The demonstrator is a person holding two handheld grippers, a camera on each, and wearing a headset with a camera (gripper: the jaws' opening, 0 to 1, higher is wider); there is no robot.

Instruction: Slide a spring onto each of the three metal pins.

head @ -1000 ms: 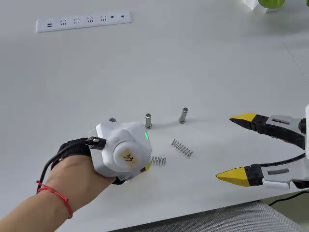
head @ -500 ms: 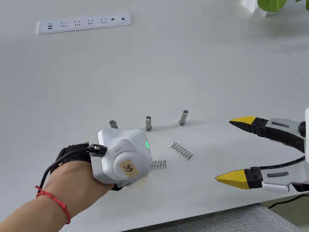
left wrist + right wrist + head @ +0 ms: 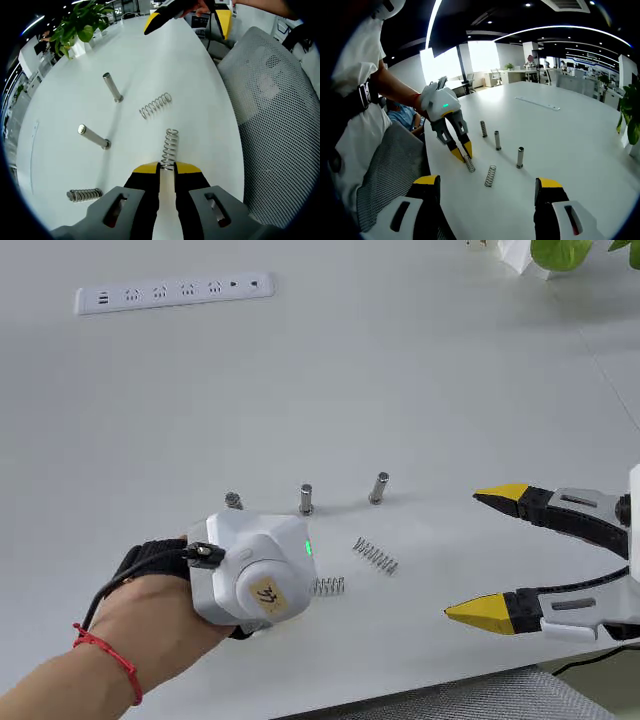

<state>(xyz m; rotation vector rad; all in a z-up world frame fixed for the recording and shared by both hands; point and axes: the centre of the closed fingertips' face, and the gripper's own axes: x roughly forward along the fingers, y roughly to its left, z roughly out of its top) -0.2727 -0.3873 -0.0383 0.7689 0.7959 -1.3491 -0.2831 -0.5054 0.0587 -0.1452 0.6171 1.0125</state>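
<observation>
Three metal pins stand in a row on the white table (image 3: 400,380): the left pin (image 3: 233,500) (image 3: 85,194) (image 3: 483,128) wears a spring, while the middle pin (image 3: 306,498) (image 3: 94,137) (image 3: 497,140) and right pin (image 3: 379,487) (image 3: 112,87) (image 3: 520,157) are bare. My left gripper (image 3: 167,165) (image 3: 462,150) is shut on one end of a spring (image 3: 328,586) (image 3: 170,145) (image 3: 469,163), just in front of the pins. A second spring (image 3: 375,554) (image 3: 155,105) (image 3: 490,176) lies loose on the table. To the right, my right gripper (image 3: 485,552) (image 3: 487,184) is open and holds nothing.
A white power strip (image 3: 172,287) (image 3: 537,103) lies at the far side of the table. A green plant (image 3: 560,250) (image 3: 80,27) stands at the far right corner. A grey mesh chair (image 3: 520,700) (image 3: 270,100) sits against the near table edge.
My left gripper has drawn back a little toward the near edge with the spring, uncovering the left pin. The right gripper has hardly moved.
</observation>
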